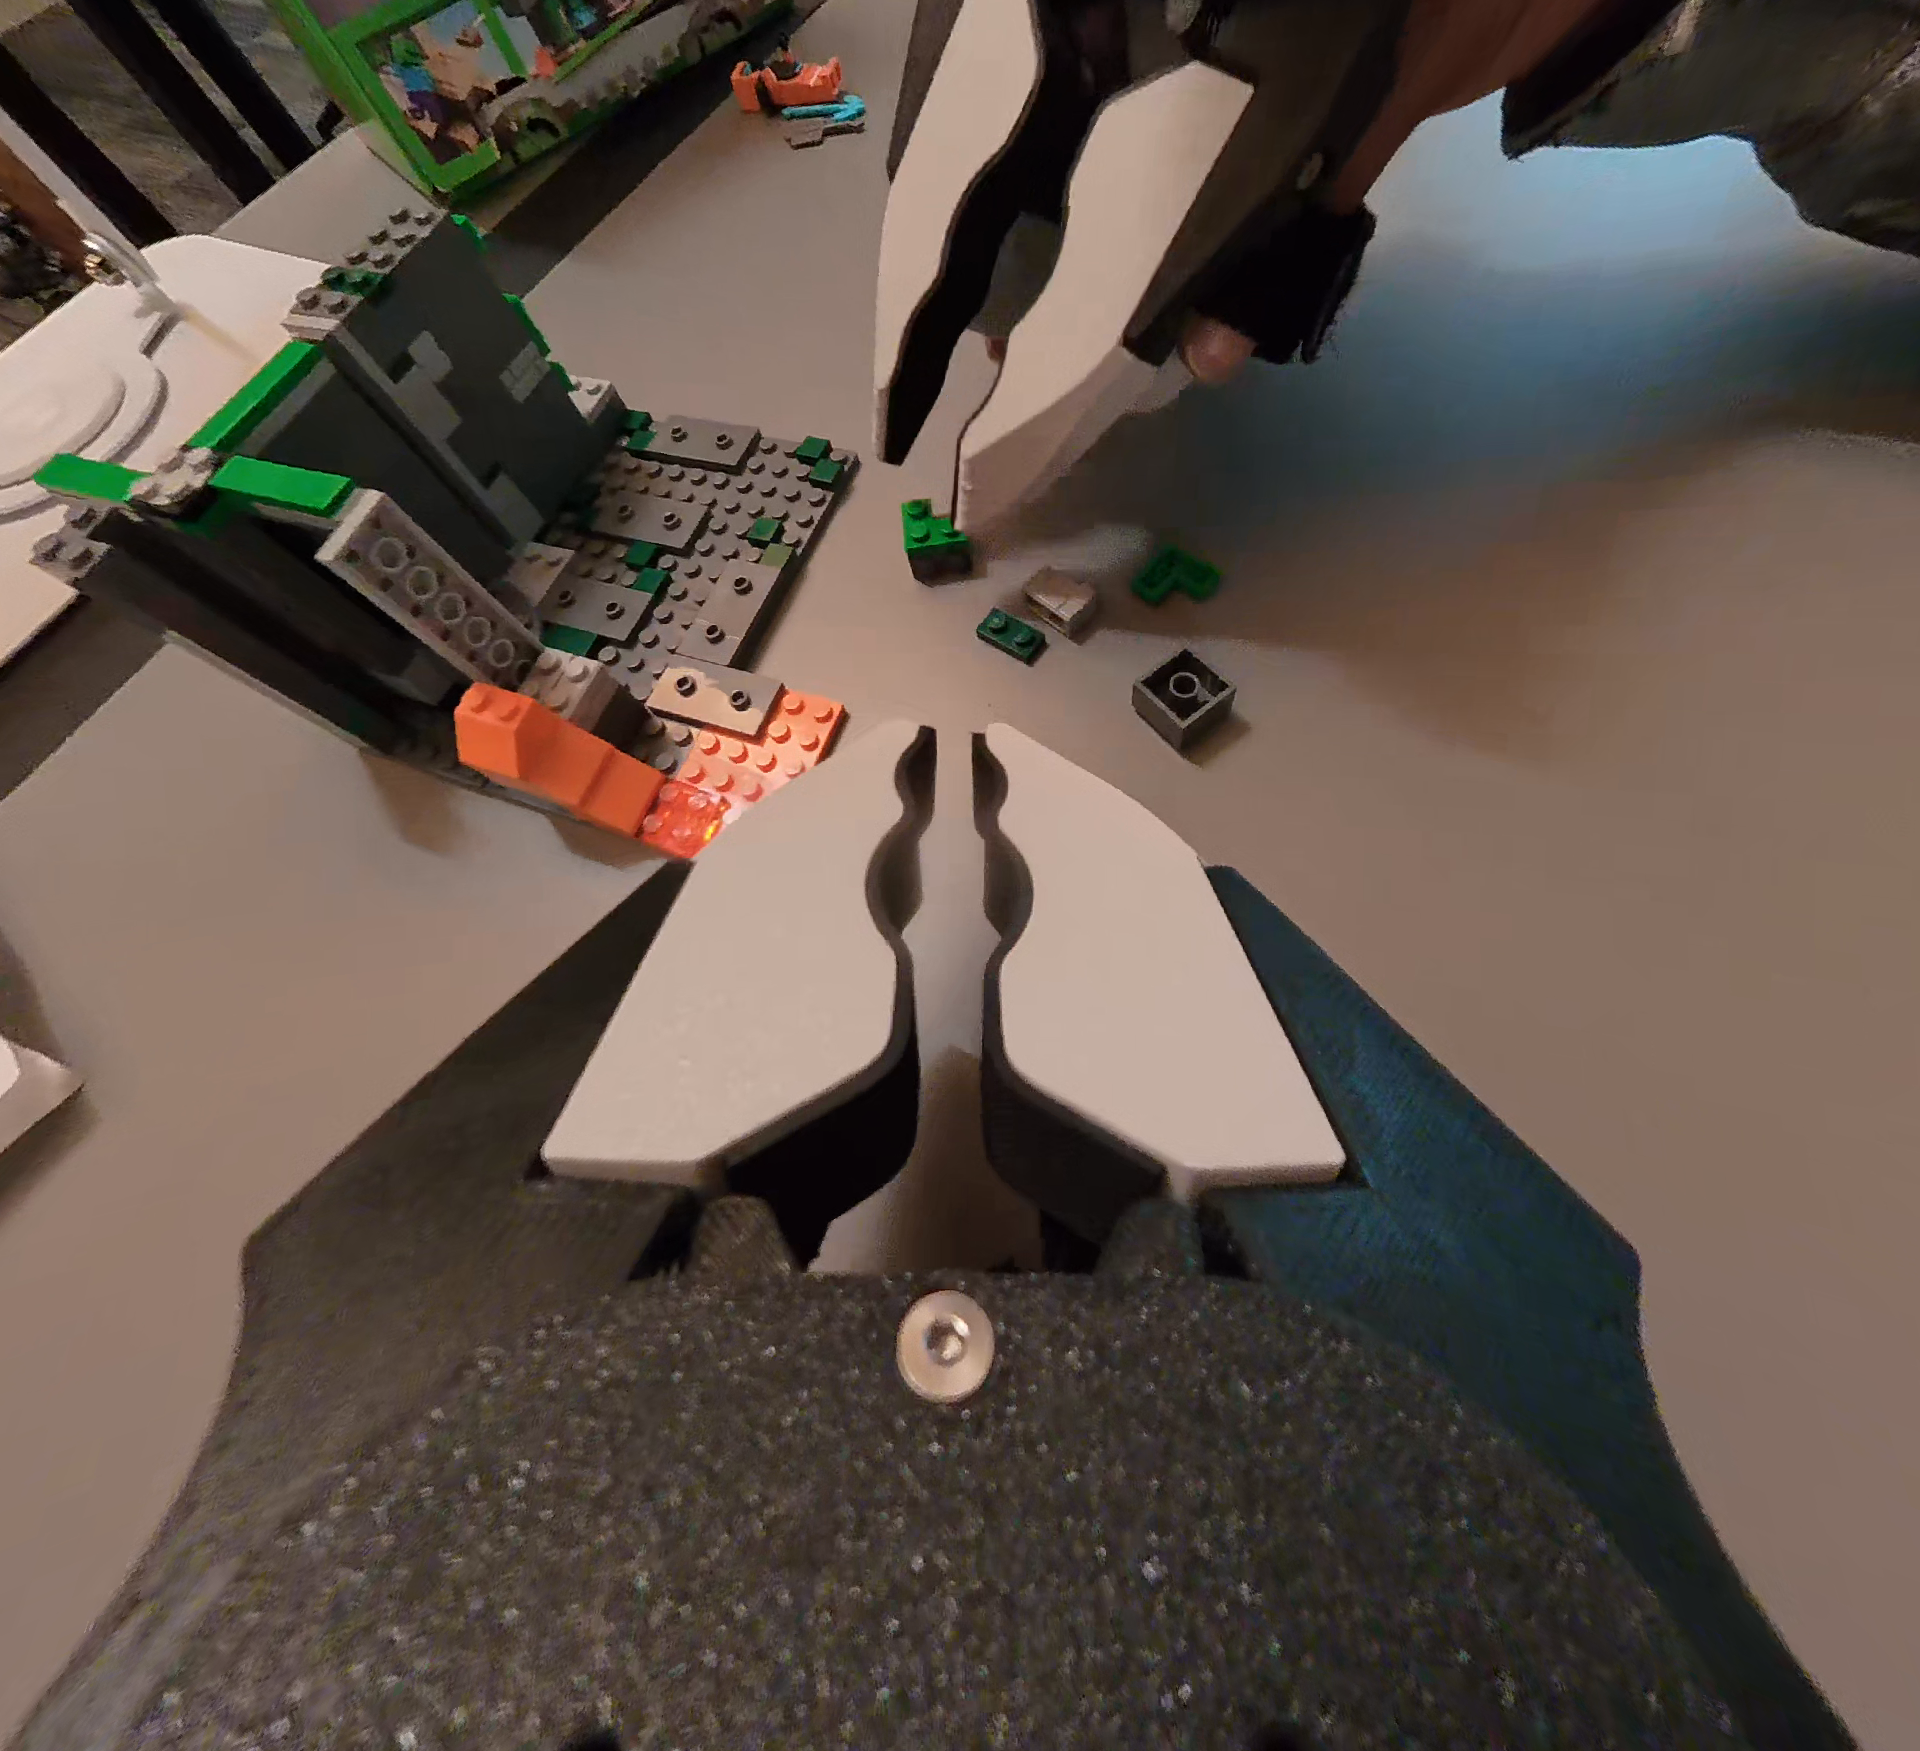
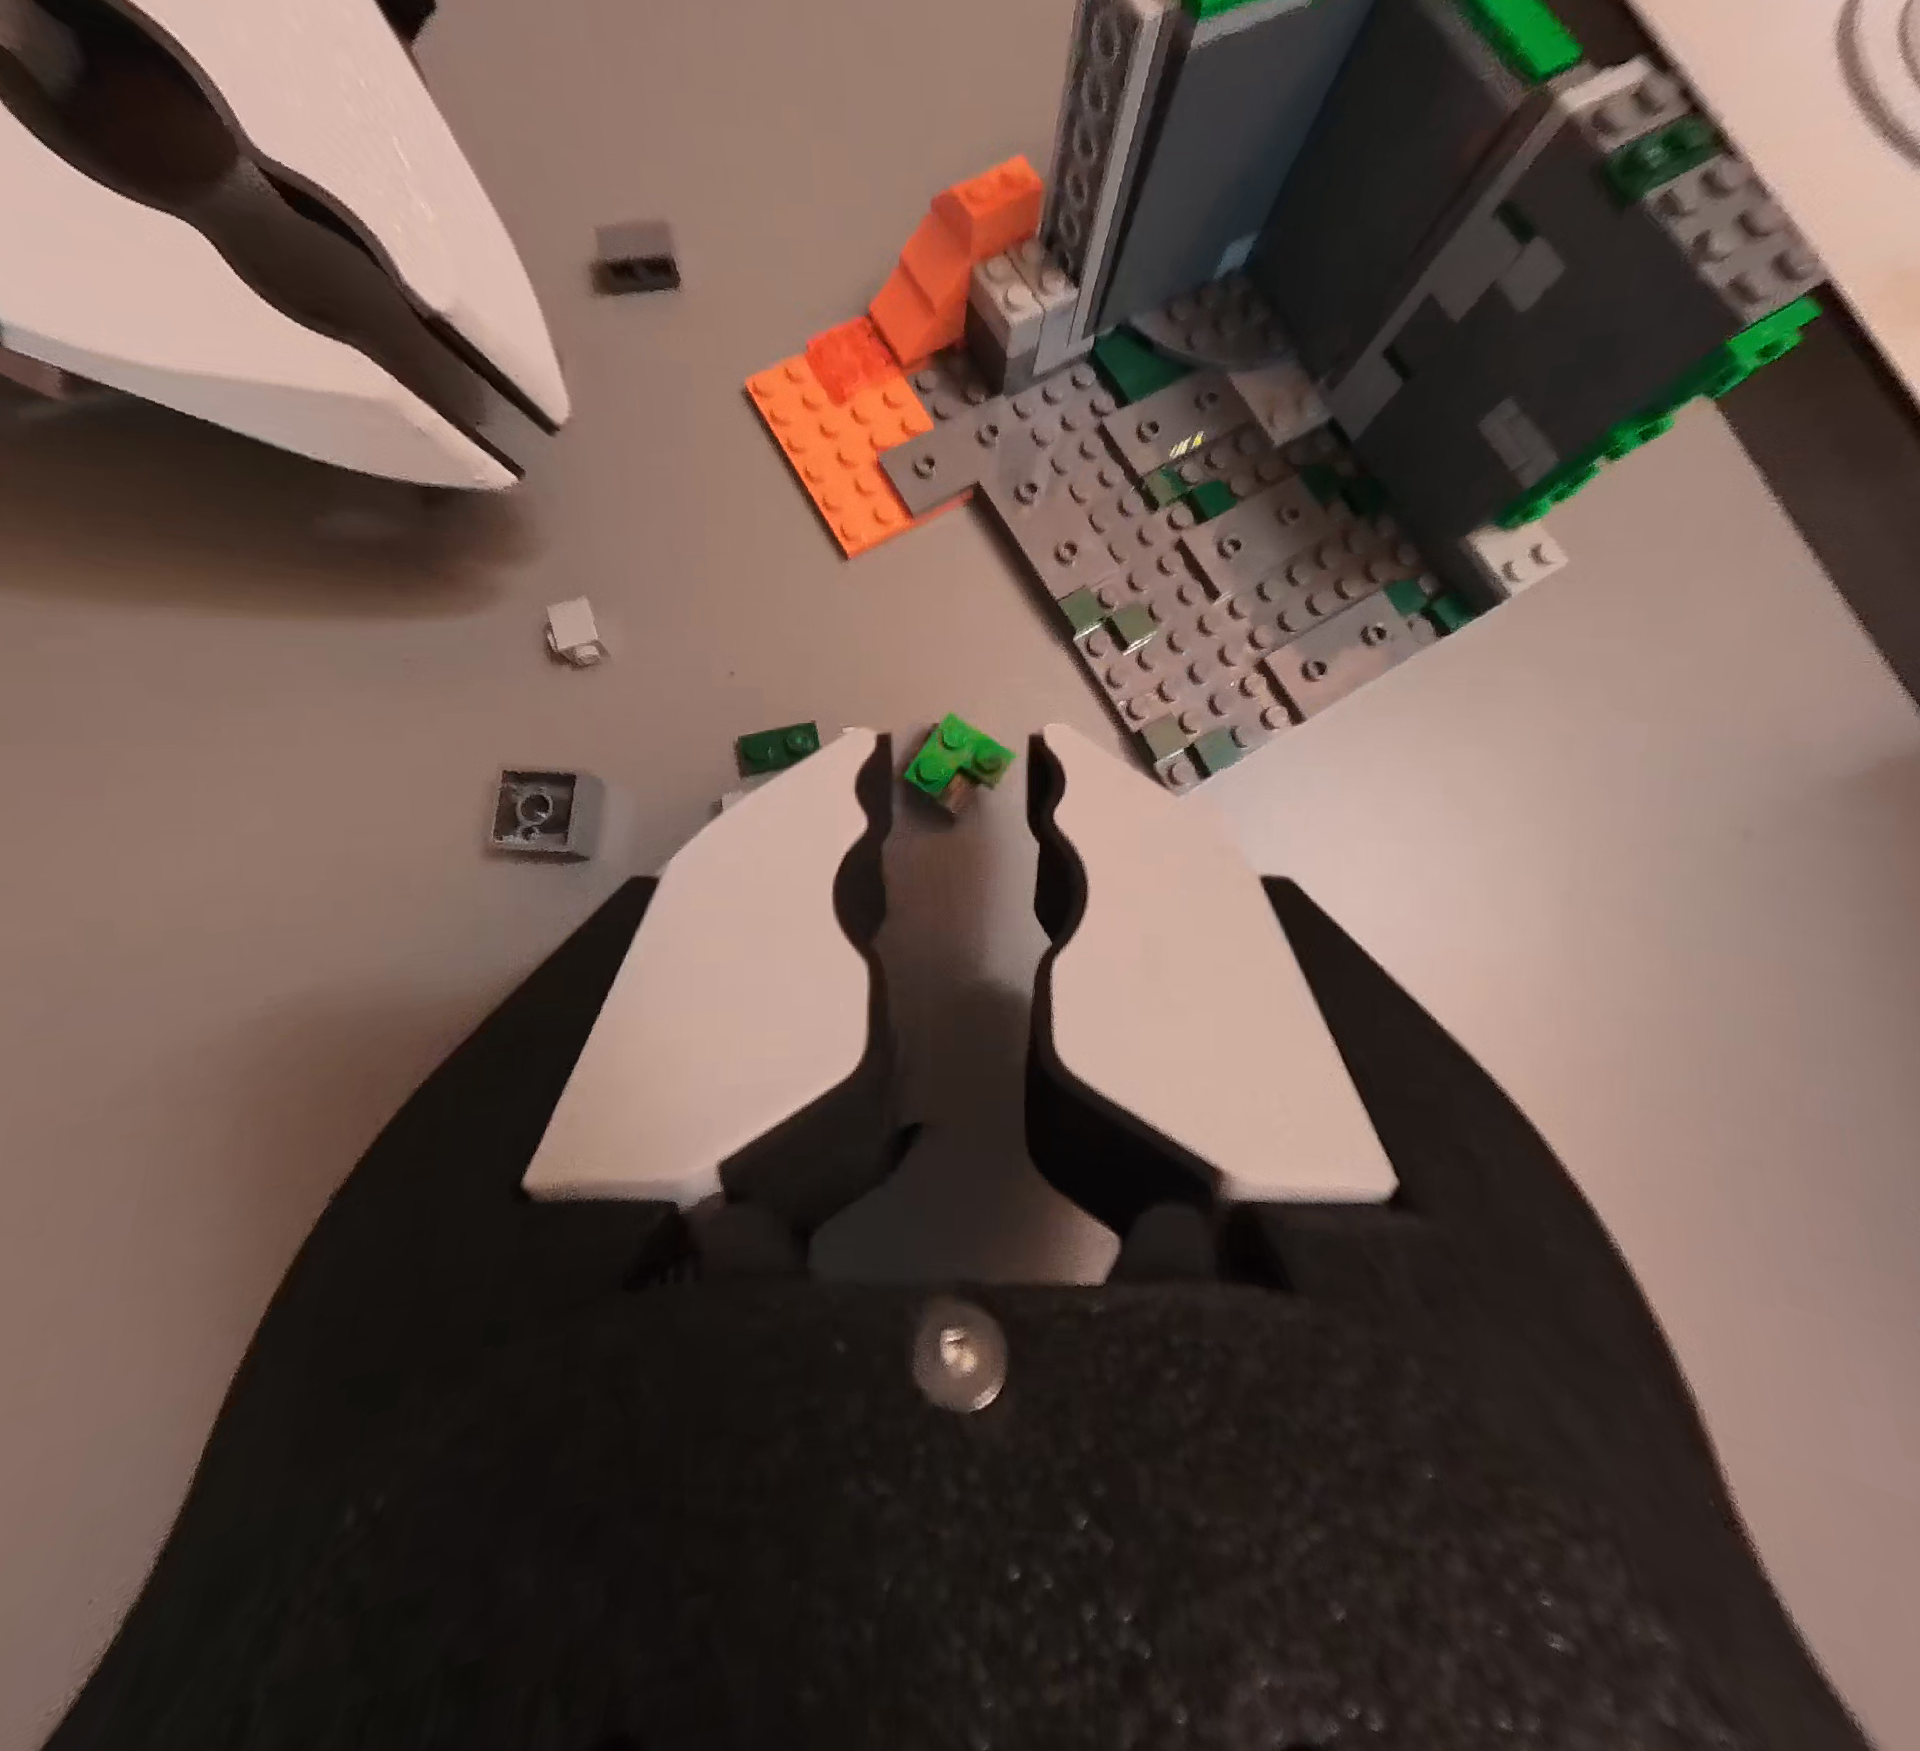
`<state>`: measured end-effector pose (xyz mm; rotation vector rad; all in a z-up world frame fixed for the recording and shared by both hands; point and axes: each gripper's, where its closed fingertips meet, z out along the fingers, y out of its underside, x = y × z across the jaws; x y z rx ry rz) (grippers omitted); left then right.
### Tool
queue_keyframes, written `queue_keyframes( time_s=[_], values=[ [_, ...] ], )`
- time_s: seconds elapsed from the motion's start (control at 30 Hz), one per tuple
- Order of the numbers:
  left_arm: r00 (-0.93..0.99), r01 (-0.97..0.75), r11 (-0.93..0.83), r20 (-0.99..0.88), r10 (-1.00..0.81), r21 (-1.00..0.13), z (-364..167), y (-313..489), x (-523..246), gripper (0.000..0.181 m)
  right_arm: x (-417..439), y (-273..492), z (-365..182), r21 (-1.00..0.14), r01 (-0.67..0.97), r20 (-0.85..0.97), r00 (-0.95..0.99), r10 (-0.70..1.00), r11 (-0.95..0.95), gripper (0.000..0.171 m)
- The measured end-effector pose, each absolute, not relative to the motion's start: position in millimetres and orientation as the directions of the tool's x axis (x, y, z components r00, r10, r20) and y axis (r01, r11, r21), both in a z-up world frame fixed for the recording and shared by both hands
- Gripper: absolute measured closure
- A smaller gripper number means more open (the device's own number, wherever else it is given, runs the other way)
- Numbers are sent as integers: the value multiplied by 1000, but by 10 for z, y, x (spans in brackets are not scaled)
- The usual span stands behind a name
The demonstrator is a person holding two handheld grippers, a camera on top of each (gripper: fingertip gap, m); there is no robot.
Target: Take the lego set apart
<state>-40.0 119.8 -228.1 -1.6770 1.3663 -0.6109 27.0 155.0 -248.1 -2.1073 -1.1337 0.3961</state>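
Open desk (image 1: 1455,870) lies to the right of the lego build (image 1: 436,558), broken only by loose pieces: a green-topped brick (image 2: 956,766) just ahead of the parted right tongs (image 2: 961,751), a dark green plate (image 2: 777,747), an upturned grey brick (image 2: 540,813), a pale small brick (image 2: 574,633) and a dark brick (image 2: 636,257). The build's tall grey walls (image 2: 1455,247) block its far side; its studded baseplate (image 2: 1195,579) is open from above. The left tongs (image 2: 520,444), nearly closed, hang over the desk left of the build. Behind the build, a green set box (image 1: 499,8) closes that edge.

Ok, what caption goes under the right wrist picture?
Right gripper open over a small green piece on the table, beside the lego set.
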Motion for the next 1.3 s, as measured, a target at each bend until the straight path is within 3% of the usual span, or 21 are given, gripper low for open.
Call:
queue_keyframes(
  time_s=[0.13,0.27,0.47,0.6,0.87,1.3],
  values=[
    [282,-527,-40,-130,-951,-849,-2282,1189,-389,177,240,1572,-2619,-668,633,60,569,820,-390,142],
    [308,-518,-68,-112,-945,-853,-2259,1224,-407,181,188,1558,-2578,-680,633,59,551,832,-371,152],
    [327,-433,-93,-60,-943,-896,-2089,1196,-359,175,-131,1325,-1995,-878,376,-115,433,894,-295,153],
    [306,-380,38,-164,-938,-924,-1916,1130,-279,159,-232,1195,-1673,-934,182,-238,330,913,-309,152],
    [387,-359,318,-450,-805,-877,-1584,1133,-272,161,-323,1107,-1431,-936,7,-342,229,912,-352,153],
    [360,-344,299,-419,-833,-890,-1575,1098,-293,164,-421,1133,-1464,-908,-57,-418,209,884,-415,152]
  ],
)
